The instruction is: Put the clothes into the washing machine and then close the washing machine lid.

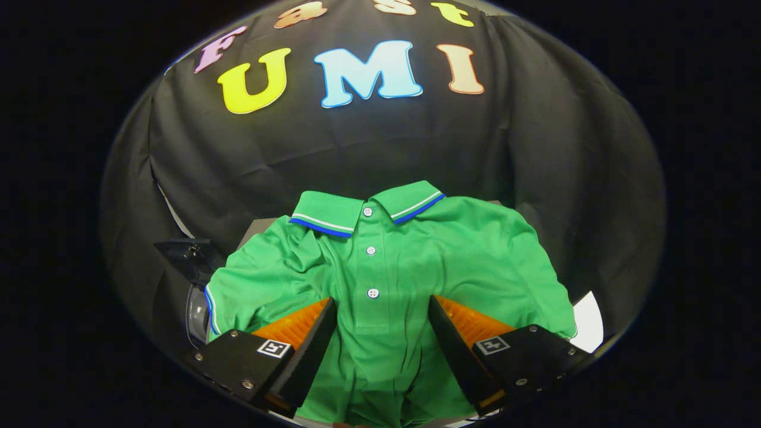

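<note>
Green cloth fills the gap between the gripper (380, 333) fingers, which are spread wide and not pinching. It is a polo shirt (410, 261), lying flat with its collar on the far side. The washing machine (193, 297) peeks out beside the shirt's sleeve.

Tool-mounted fisheye; looks forward, close over shirt (380, 279).

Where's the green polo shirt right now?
In the gripper view the green polo shirt lies spread out, collar toward the black cloth wall, directly ahead of the gripper. Its button placket runs between the open jaws, and a dark, glassy object sits by its left sleeve.
</note>
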